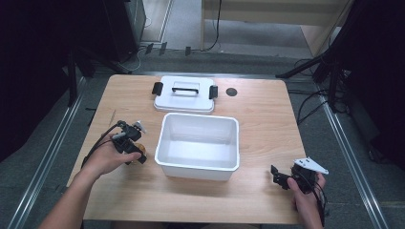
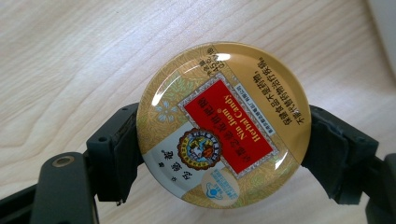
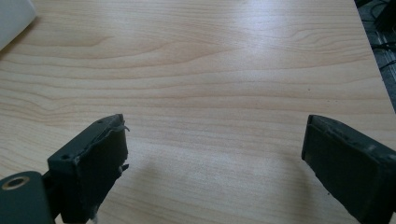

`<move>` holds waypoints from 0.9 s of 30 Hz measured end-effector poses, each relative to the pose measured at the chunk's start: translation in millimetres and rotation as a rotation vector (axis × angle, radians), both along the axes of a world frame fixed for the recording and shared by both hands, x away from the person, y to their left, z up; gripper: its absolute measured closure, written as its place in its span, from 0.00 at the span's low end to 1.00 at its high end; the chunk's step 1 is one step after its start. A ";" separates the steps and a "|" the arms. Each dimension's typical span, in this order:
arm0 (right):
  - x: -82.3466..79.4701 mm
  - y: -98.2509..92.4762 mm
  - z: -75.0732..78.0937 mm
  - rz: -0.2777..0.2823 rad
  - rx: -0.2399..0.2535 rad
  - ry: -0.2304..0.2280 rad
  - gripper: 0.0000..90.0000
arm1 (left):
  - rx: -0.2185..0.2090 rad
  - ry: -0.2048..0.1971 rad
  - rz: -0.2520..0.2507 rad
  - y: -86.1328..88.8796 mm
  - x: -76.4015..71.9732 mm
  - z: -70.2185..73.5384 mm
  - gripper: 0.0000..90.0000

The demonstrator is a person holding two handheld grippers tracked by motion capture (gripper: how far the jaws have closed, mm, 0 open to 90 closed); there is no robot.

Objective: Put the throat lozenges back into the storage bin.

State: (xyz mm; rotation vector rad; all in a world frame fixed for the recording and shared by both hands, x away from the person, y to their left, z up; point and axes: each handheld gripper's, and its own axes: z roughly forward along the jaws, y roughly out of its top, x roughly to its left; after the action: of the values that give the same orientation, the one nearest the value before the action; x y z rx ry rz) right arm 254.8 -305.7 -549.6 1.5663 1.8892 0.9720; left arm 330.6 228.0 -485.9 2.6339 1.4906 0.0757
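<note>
A round gold candy tin (image 2: 223, 123) with a red label sits between the two black jaws of my left gripper (image 2: 224, 149), which press its rim on both sides just above the wooden table. In the high view the left gripper (image 1: 136, 155) is left of a white open bin (image 1: 198, 145), and the tin (image 1: 140, 158) peeks out at its tip. My right gripper (image 3: 215, 158) stands open over bare wood, nothing between its jaws; from above the right gripper (image 1: 282, 179) lies near the table's front right, right of the bin.
The bin's white lid (image 1: 185, 94) with black clasps lies flat behind the bin. A small dark round disc (image 1: 231, 92) sits on the table right of the lid. The wooden table (image 1: 267, 114) ends close behind both hands.
</note>
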 end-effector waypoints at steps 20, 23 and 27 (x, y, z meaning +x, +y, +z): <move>0.1 0.0 0.0 0.000 0.000 0.001 0.08 | 0.044 -0.054 -0.098 -6.4 -12.6 69.8 0.23; 0.0 0.0 0.0 0.000 0.001 0.002 0.08 | 0.056 -0.062 -0.110 -8.1 -13.0 79.8 0.23; 0.0 0.0 0.0 0.000 0.001 0.001 0.08 | 0.056 -0.077 -0.115 -11.3 -13.7 91.8 0.23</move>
State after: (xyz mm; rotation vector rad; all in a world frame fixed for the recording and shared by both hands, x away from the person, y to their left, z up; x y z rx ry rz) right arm 254.8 -305.7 -549.6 1.5680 1.8897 0.9722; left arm 317.0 216.7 -394.1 2.7206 1.3302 0.2096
